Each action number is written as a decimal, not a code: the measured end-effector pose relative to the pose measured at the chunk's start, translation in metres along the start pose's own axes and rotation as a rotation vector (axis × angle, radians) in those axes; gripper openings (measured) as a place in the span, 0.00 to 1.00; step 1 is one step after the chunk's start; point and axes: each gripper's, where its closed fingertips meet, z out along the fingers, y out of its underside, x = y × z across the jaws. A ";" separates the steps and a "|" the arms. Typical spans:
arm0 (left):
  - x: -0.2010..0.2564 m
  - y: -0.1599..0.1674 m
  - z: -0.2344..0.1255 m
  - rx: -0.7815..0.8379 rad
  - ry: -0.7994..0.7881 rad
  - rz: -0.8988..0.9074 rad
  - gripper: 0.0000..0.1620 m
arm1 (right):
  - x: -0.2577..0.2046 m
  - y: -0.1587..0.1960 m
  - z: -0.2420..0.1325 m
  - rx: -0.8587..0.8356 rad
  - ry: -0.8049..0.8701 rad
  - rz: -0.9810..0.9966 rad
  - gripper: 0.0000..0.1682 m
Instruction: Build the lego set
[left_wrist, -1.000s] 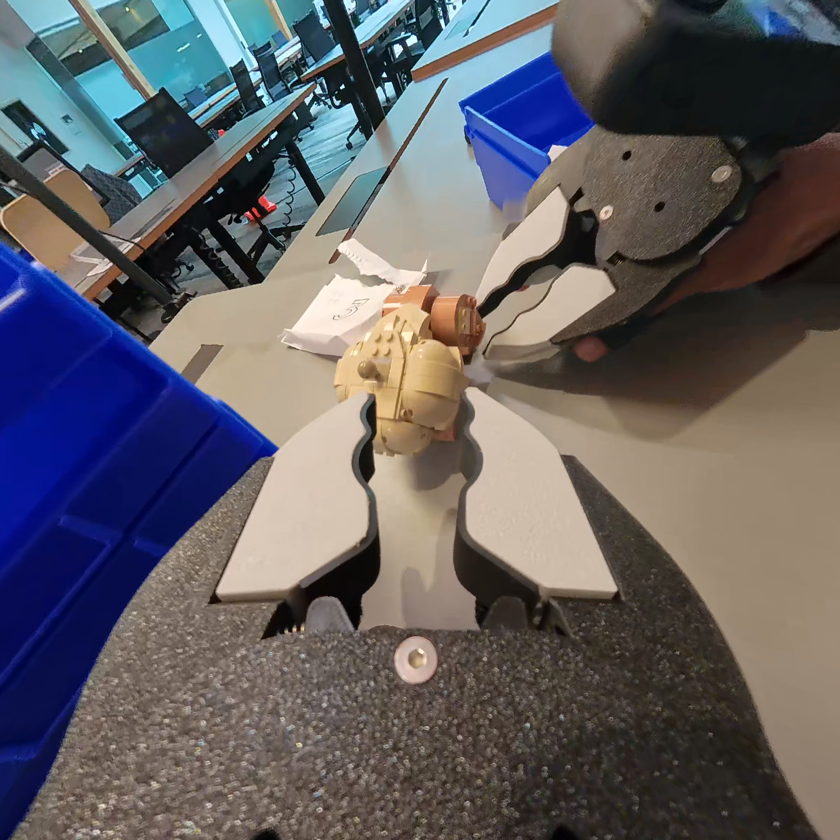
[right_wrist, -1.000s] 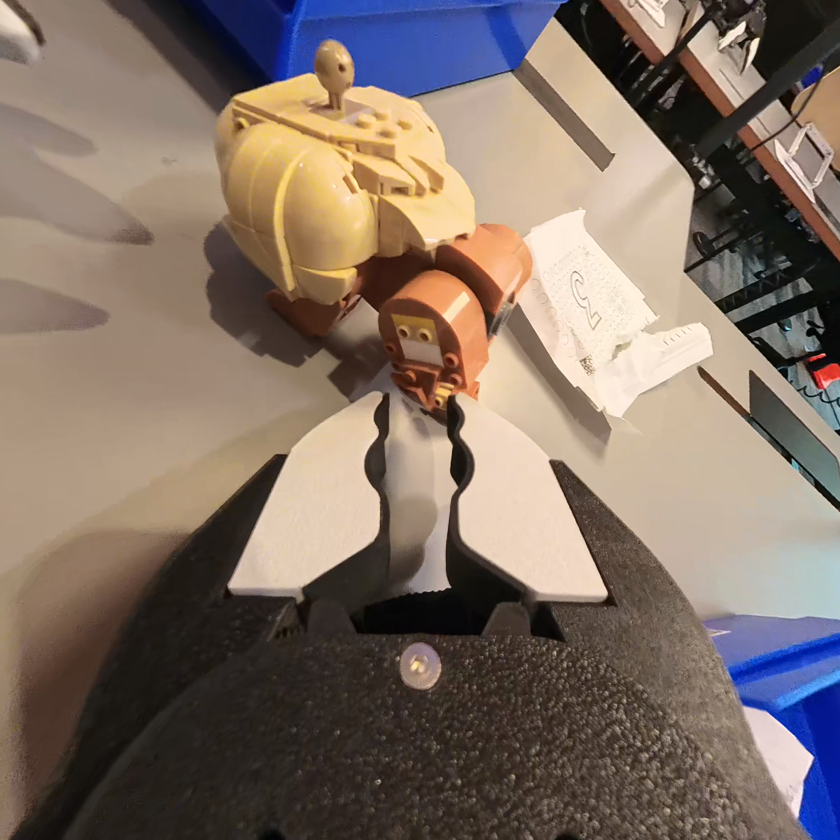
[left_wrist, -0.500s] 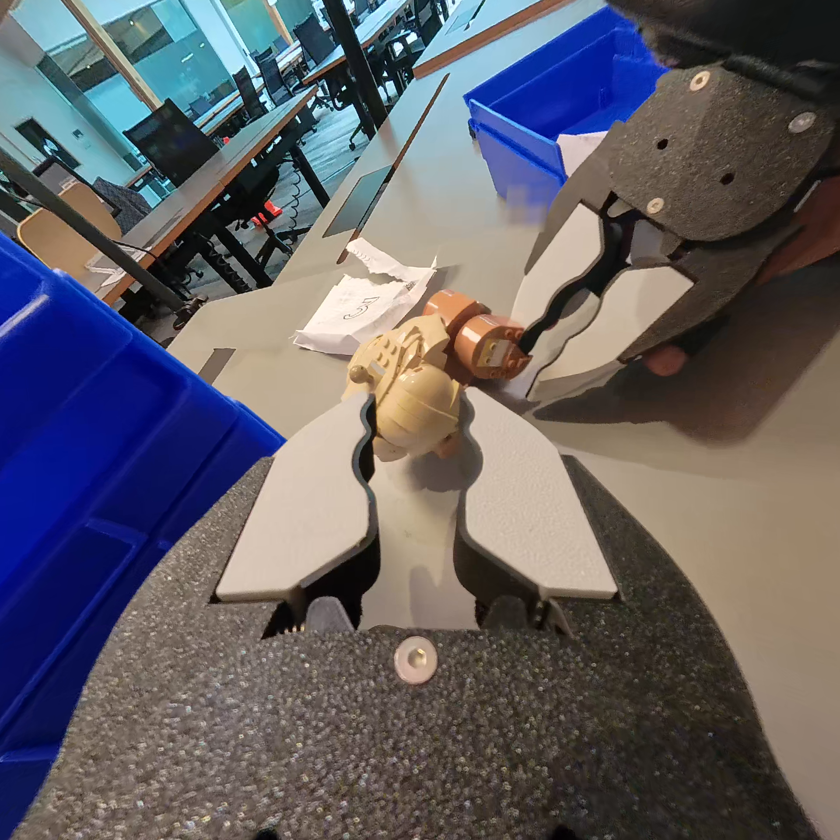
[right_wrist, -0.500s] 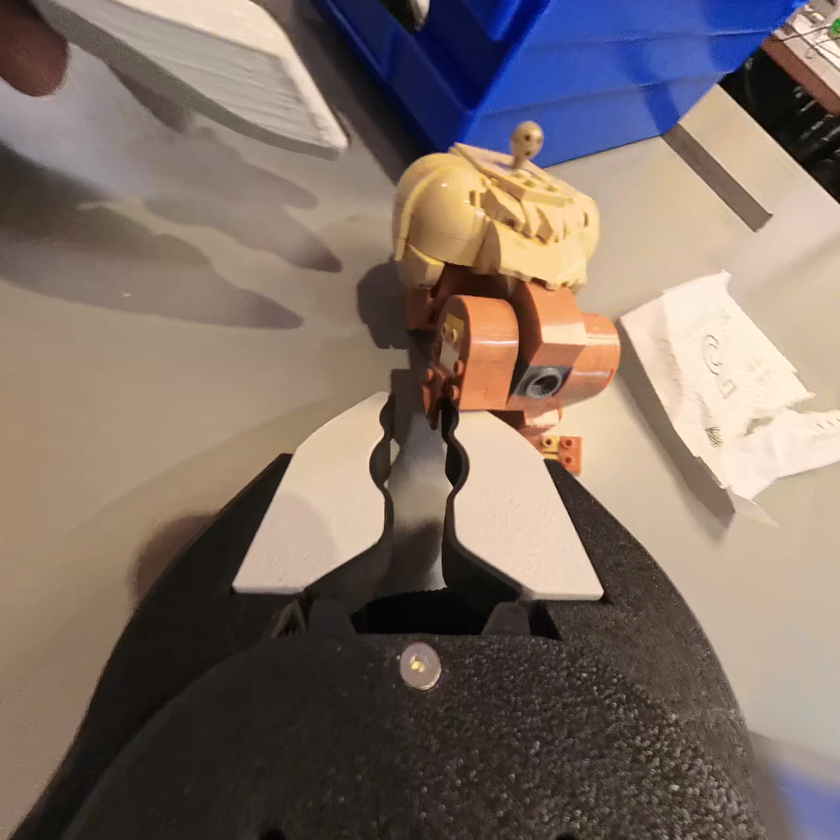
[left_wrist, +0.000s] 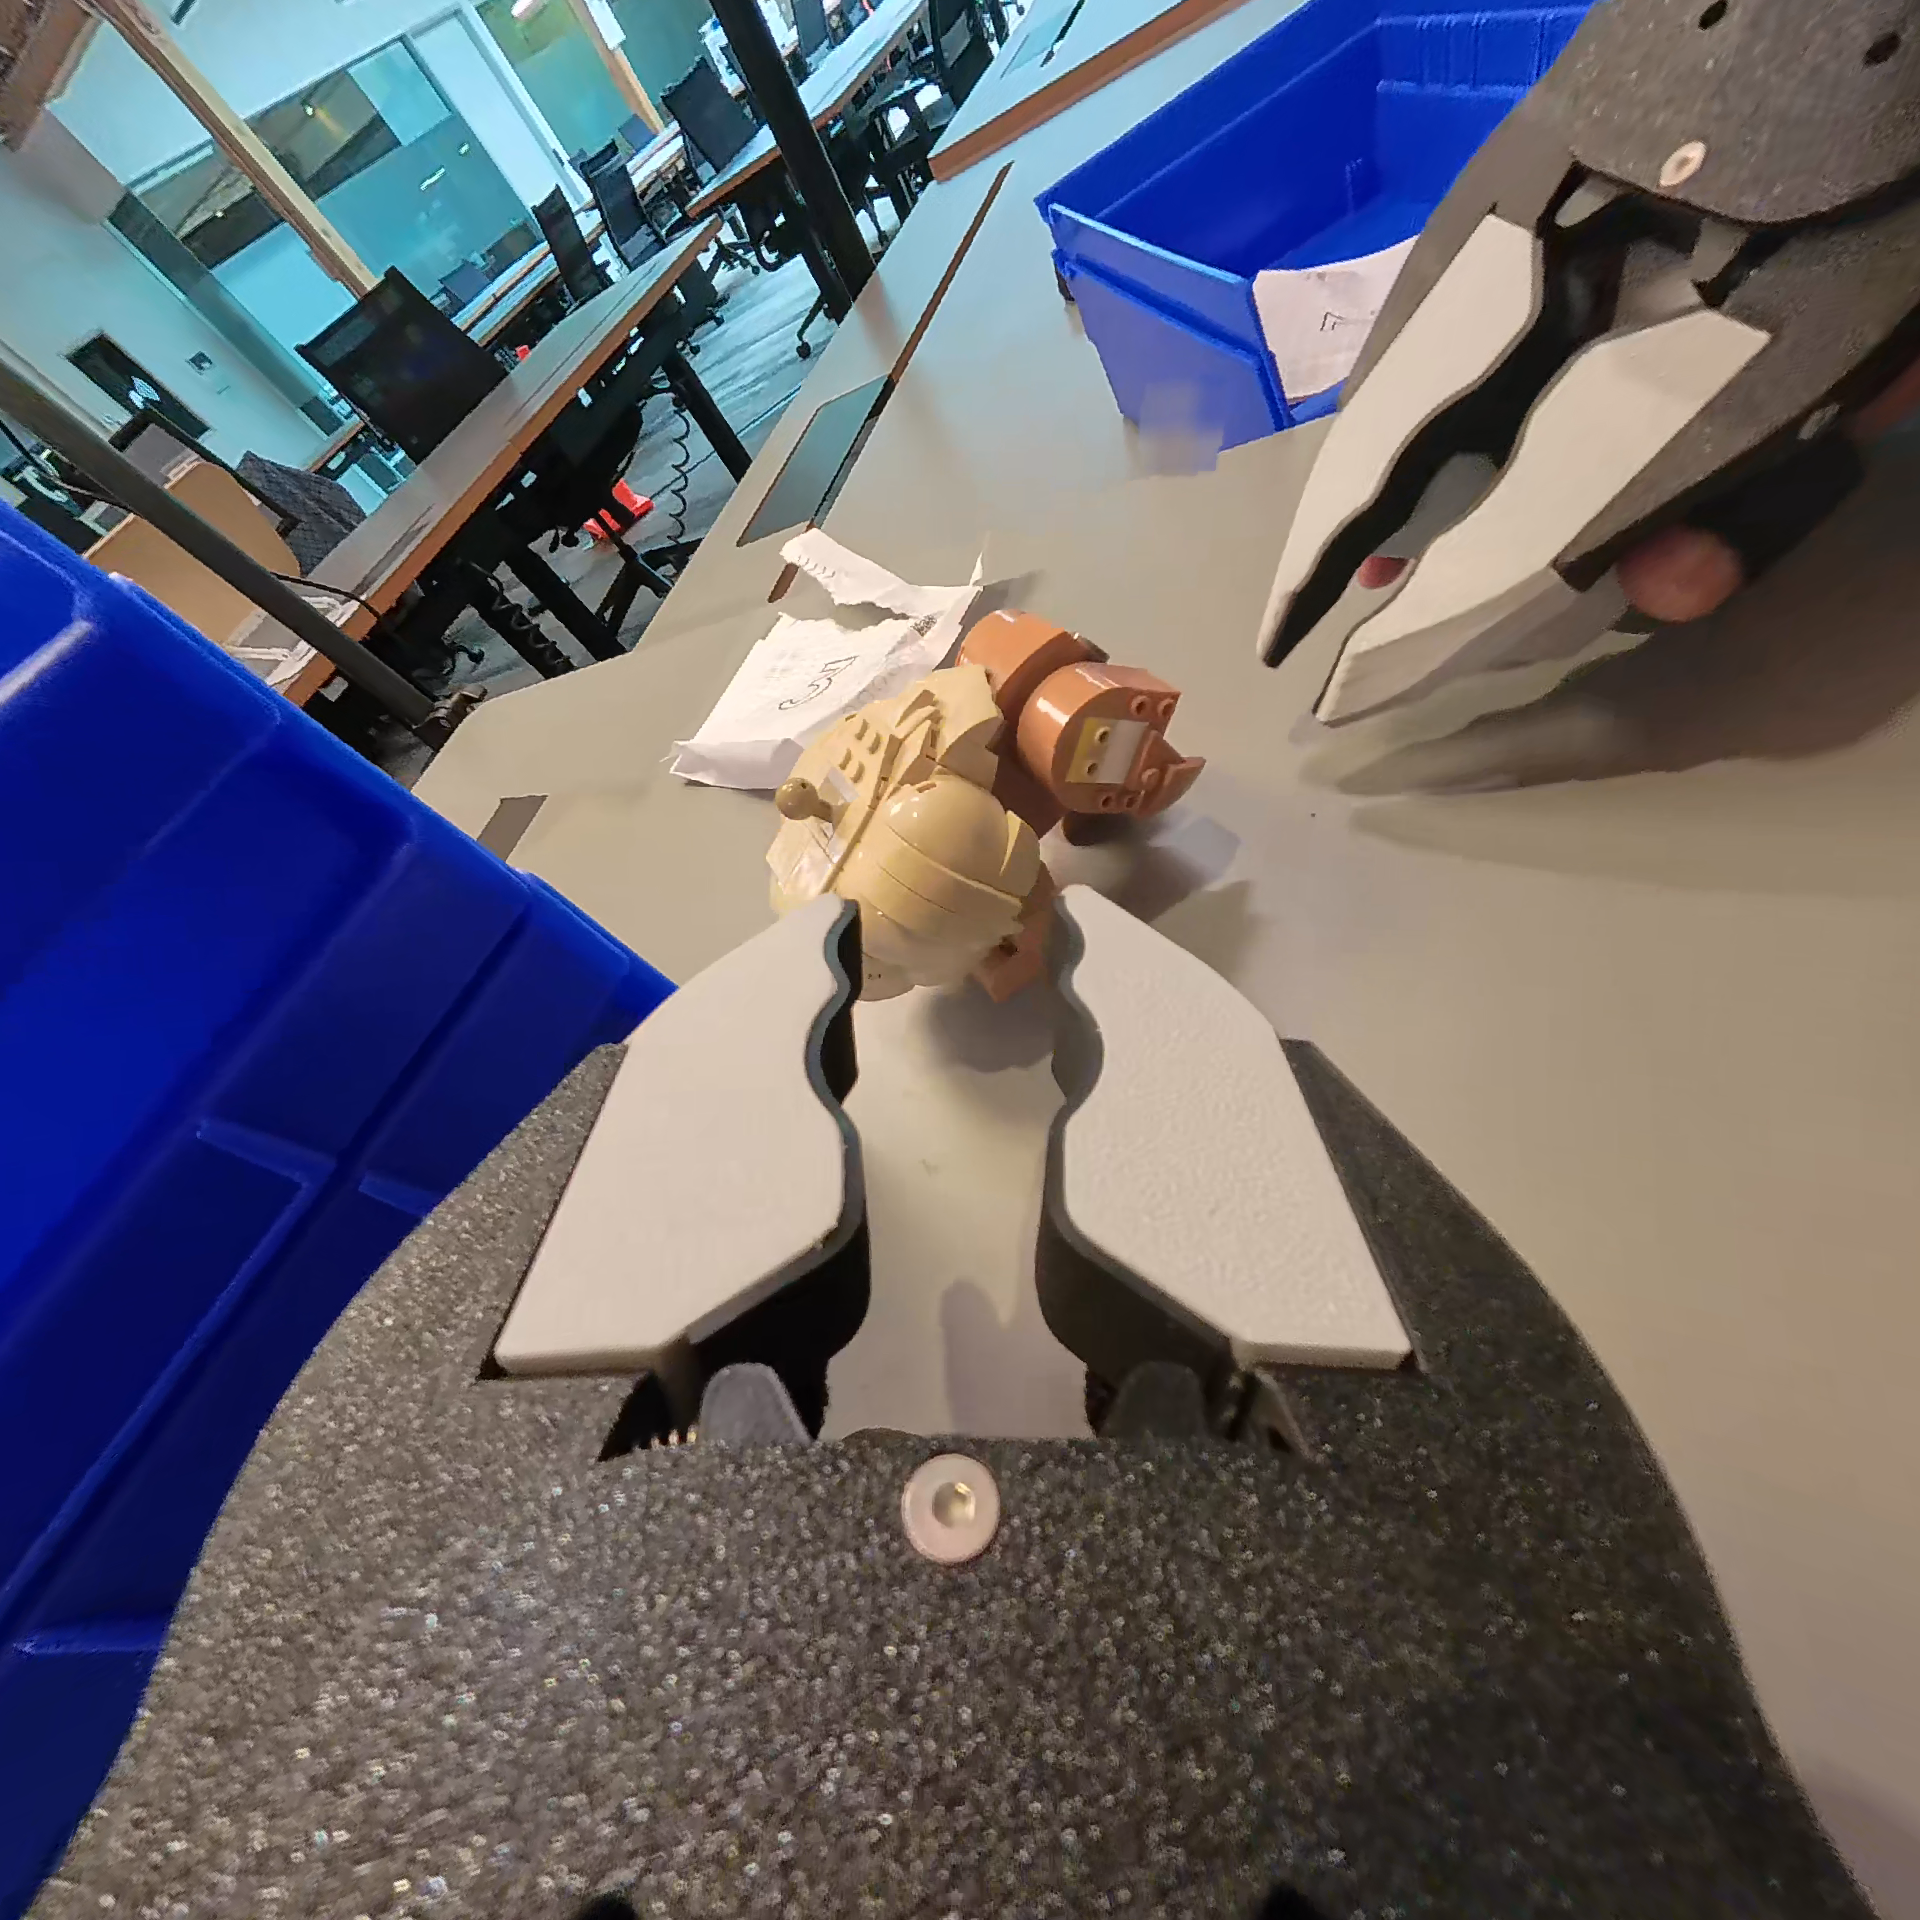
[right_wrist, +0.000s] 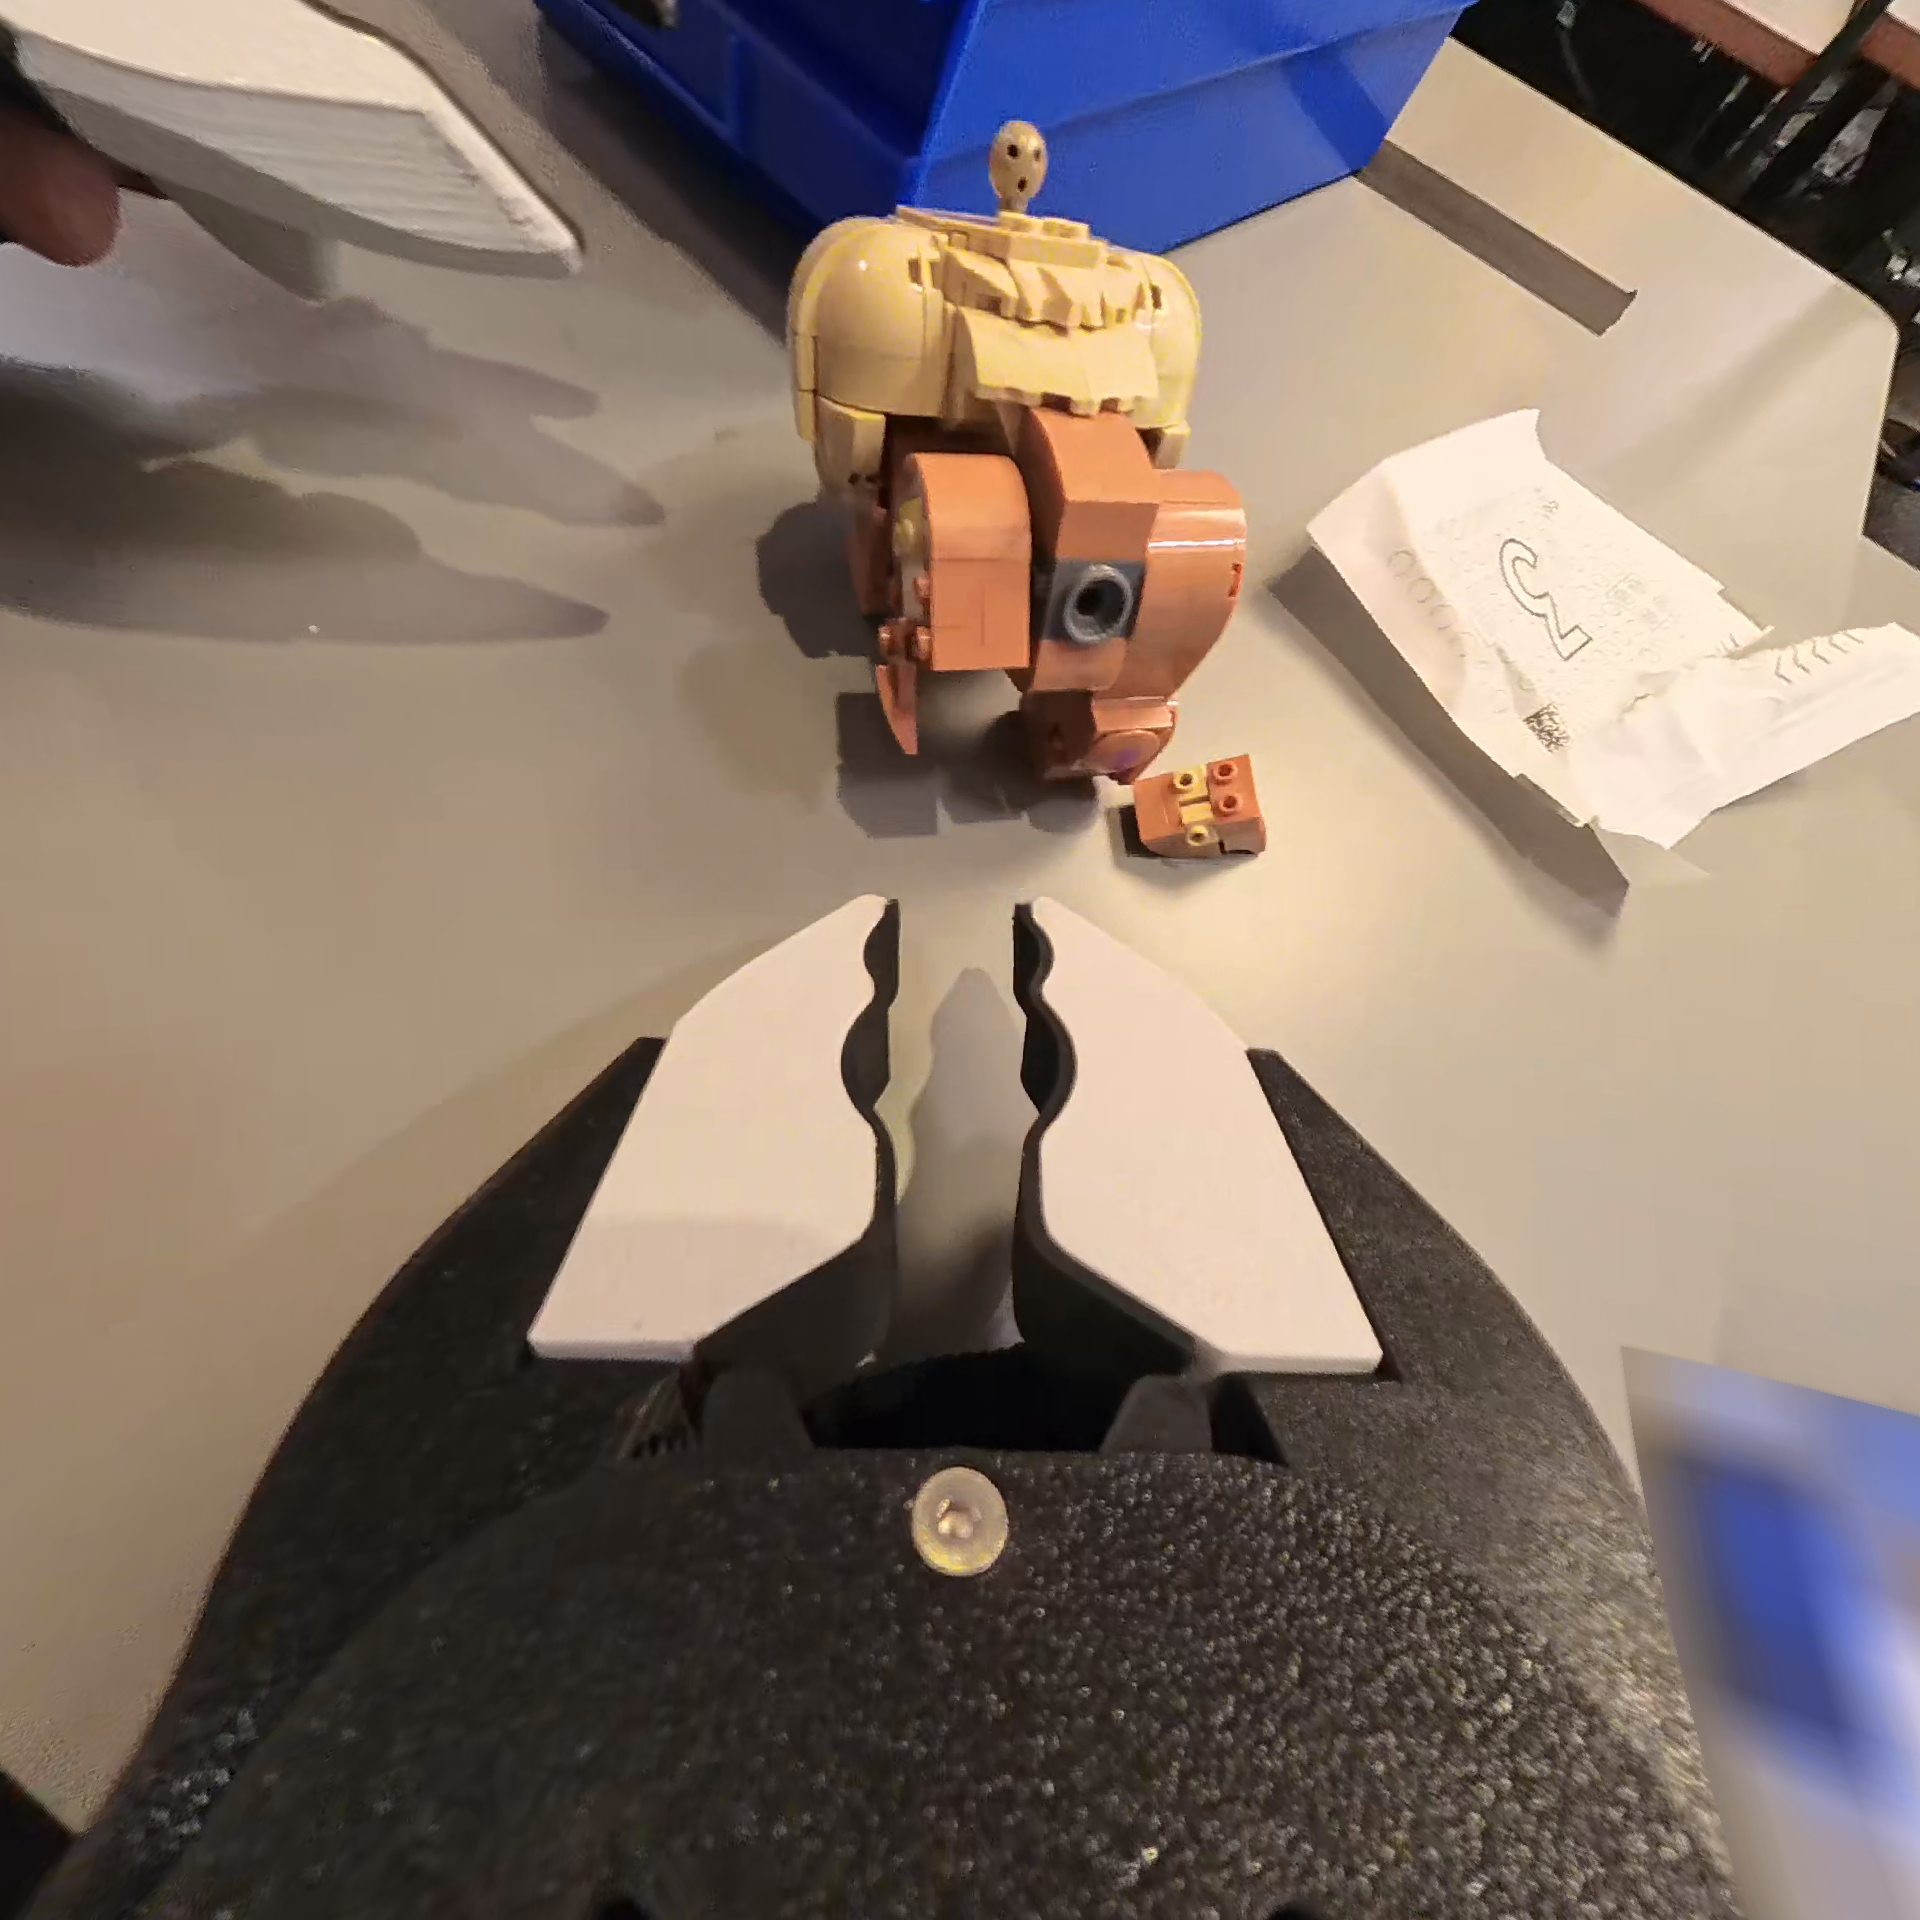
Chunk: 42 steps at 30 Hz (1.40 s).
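Note:
A lego model with a tan rounded body and a brown jointed arm lies on the grey table. My left gripper is open, and the tan body sits just at its fingertips. From the right wrist view the model stands upright, brown arm facing me. My right gripper is empty with its jaws a narrow gap apart, a short way back from the arm. It also shows in the left wrist view. A small loose brown piece lies beside the model.
A torn white paper bag lies right of the model. A blue bin stands close on my left. Another blue bin with paper in it stands at the back. One finger of the left gripper shows upper left. The grippers' ends are close to 12 centimeters from one another.
My right gripper has let go of the brown arm's claw and drawn back from the model. The model has turned on the table. My left gripper has stayed at the tan body.

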 end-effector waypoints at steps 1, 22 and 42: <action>0.001 0.000 -0.001 0.000 -0.001 0.006 0.21 | 0.003 0.000 0.001 -0.002 0.005 0.001 0.13; 0.029 0.020 -0.003 -0.025 0.050 0.013 0.21 | 0.056 0.001 0.041 -0.141 -0.300 -0.317 0.27; 0.038 0.016 -0.021 -0.008 0.057 0.010 0.21 | -0.014 0.012 0.011 -0.111 -0.451 -0.359 0.26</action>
